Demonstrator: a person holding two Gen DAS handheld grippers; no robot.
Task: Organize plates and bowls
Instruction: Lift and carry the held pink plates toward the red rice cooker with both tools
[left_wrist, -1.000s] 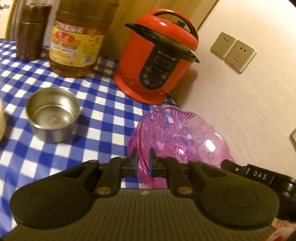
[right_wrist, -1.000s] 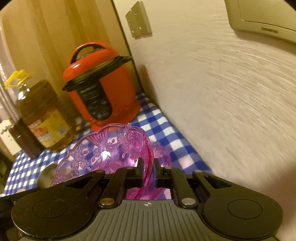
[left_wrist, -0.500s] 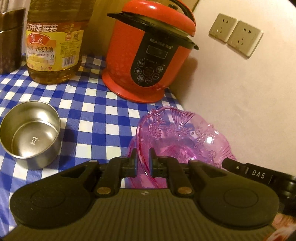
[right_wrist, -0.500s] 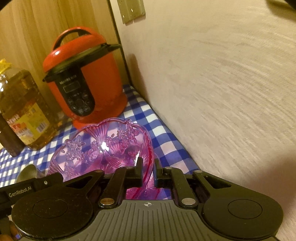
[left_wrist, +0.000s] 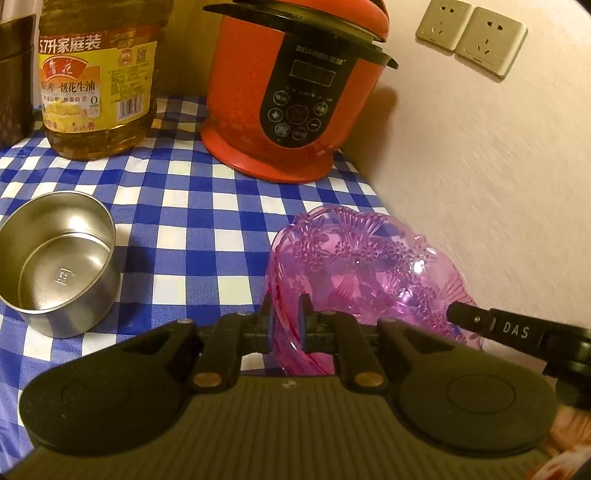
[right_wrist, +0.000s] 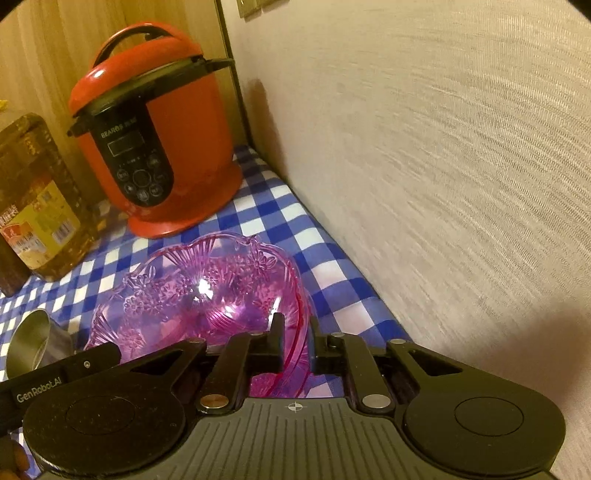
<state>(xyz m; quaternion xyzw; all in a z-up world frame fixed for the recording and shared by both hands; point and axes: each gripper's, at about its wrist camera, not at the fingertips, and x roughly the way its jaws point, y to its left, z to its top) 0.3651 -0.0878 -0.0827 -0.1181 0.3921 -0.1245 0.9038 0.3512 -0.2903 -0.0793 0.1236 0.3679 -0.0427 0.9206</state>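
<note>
A pink see-through plastic bowl (left_wrist: 362, 266) with a flower pattern sits low over the blue checked tablecloth, close to the wall. My left gripper (left_wrist: 284, 314) is shut on its left rim. My right gripper (right_wrist: 295, 326) is shut on its right rim; the bowl shows in the right wrist view (right_wrist: 199, 291) too. A steel bowl (left_wrist: 55, 258) stands empty on the cloth to the left, apart from the pink bowl, and its edge shows in the right wrist view (right_wrist: 27, 343). Whether the pink bowl touches the cloth, I cannot tell.
A red pressure cooker (left_wrist: 295, 92) stands at the back against the wall corner. A big oil bottle (left_wrist: 96, 74) and a dark jar (left_wrist: 14, 81) stand to its left. The wall (left_wrist: 498, 203) with two sockets (left_wrist: 472, 35) runs along the right of the table.
Both grippers have carried the pink bowl down and toward the cooker, which looks bigger and nearer. The steel bowl has slid left in the left wrist view. The grips are unchanged.
</note>
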